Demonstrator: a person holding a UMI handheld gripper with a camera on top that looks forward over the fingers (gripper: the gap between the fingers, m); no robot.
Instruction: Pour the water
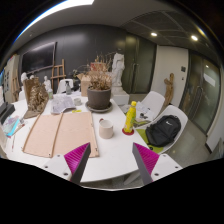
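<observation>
A yellow bottle with a red cap (130, 118) stands upright on the white table (115, 150), beyond my right finger. A small white cup (105, 128) stands just left of it, ahead of the fingers. My gripper (111, 158) is open and empty, with its magenta pads (78, 155) spread wide above the table's near edge. Bare table top lies between the fingers. Both bottle and cup are well out of reach of the fingertips.
Flat wooden boards (58, 133) lie on the table to the left. A potted dry plant (98, 90) stands at the back. A black backpack (165, 130) rests on a white chair to the right. Clutter and wooden models sit at the far left.
</observation>
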